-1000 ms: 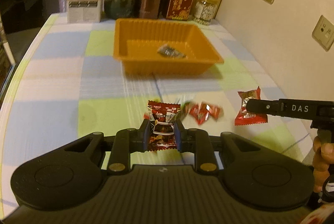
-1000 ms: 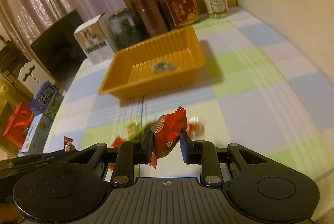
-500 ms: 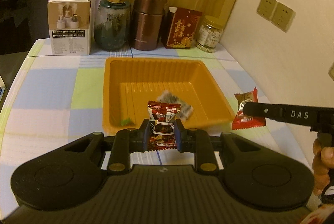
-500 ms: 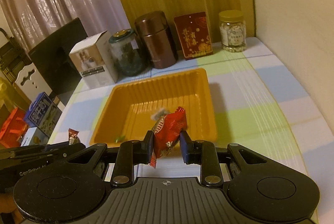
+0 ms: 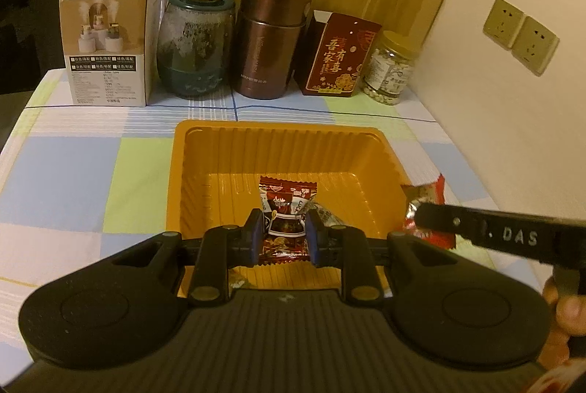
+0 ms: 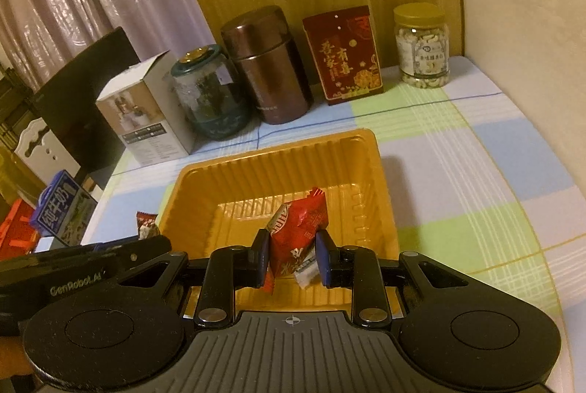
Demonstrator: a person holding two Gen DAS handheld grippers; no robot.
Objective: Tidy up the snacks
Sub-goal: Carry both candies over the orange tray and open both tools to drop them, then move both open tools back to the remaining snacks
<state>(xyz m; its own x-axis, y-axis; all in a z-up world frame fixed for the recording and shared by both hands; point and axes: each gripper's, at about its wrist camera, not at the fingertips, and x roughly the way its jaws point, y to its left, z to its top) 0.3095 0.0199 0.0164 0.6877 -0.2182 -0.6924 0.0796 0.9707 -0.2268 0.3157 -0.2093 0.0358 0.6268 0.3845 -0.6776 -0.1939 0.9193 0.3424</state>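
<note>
My left gripper is shut on a dark red snack packet and holds it over the near part of the orange tray. My right gripper is shut on a bright red snack packet above the same orange tray. A silver-wrapped snack lies in the tray behind the left fingers. The right gripper's finger and its red packet show at the right of the left wrist view. The left gripper's packet shows at the left of the right wrist view.
Along the table's back stand a white box, a green glass jar, a brown canister, a red box and a nut jar. The wall with sockets runs along the right. A milk carton sits off the left edge.
Both grippers have moved forward from the loose snacks on the tablecloth to above the tray, each still holding its packet. The tray now fills the near view.
</note>
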